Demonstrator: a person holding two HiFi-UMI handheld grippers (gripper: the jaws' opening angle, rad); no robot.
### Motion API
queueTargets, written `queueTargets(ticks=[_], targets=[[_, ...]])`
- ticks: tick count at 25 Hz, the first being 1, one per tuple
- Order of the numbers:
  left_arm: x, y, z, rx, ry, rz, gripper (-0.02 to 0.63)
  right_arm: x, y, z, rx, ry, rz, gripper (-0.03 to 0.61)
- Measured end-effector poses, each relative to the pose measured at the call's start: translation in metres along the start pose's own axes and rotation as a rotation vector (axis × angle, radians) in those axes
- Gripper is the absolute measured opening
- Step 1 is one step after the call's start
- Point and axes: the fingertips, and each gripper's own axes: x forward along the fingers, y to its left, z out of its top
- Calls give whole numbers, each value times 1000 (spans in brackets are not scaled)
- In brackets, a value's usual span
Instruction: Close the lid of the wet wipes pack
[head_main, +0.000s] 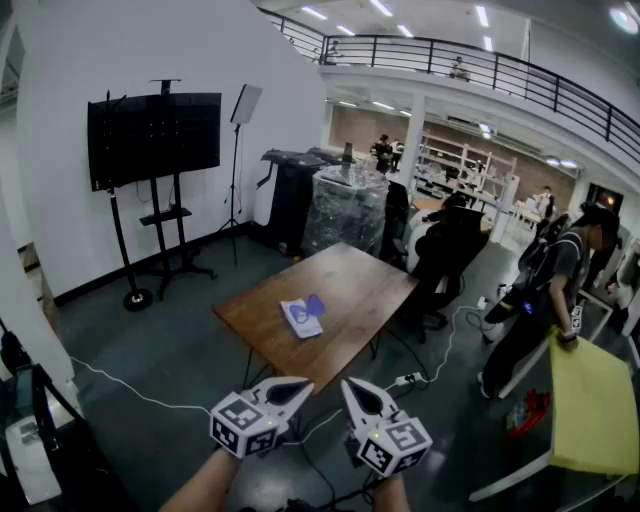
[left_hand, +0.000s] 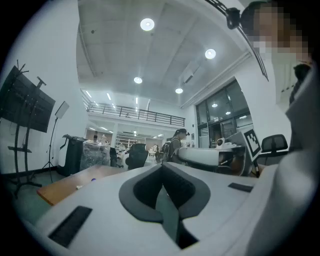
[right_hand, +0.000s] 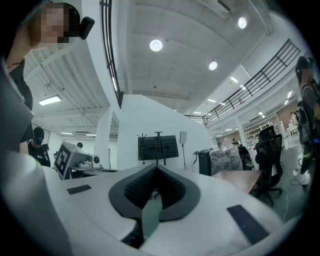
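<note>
The wet wipes pack (head_main: 301, 318) lies flat near the middle of a brown wooden table (head_main: 350, 290), a few steps ahead of me. It is white and blue, and its purple lid (head_main: 315, 304) stands open at the pack's far right end. My left gripper (head_main: 301, 385) and right gripper (head_main: 351, 386) are held side by side low in the head view, well short of the table. Both are shut with nothing between the jaws. In the left gripper view the left gripper (left_hand: 162, 166) points over the table (left_hand: 70, 184). The right gripper (right_hand: 156, 168) points toward the wall and screen.
A black screen on a wheeled stand (head_main: 153, 136) is at the far left wall. A plastic-wrapped stack (head_main: 345, 206) and a black office chair (head_main: 447, 252) stand behind the table. A person (head_main: 553, 290) leans at a yellow-topped table (head_main: 592, 400) on the right. White cables (head_main: 140, 395) cross the floor.
</note>
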Motion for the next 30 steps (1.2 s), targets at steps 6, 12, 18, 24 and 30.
queueTargets(ticks=[6, 12, 18, 24, 30], targets=[[3, -5, -3, 0, 16, -16, 6, -2, 0, -1, -30, -7, 8, 2], [3, -7, 0, 14, 14, -13, 6, 0, -3, -4, -45, 0, -10, 2], [3, -5, 4, 25, 14, 18, 6, -4, -7, -3, -27, 0, -4, 2], [10, -14, 0, 42, 23, 50, 6, -19, -19, -12, -21, 20, 13, 2], [8, -17, -6, 51, 53, 78, 6, -21, -27, -19, 9, 22, 25, 2]])
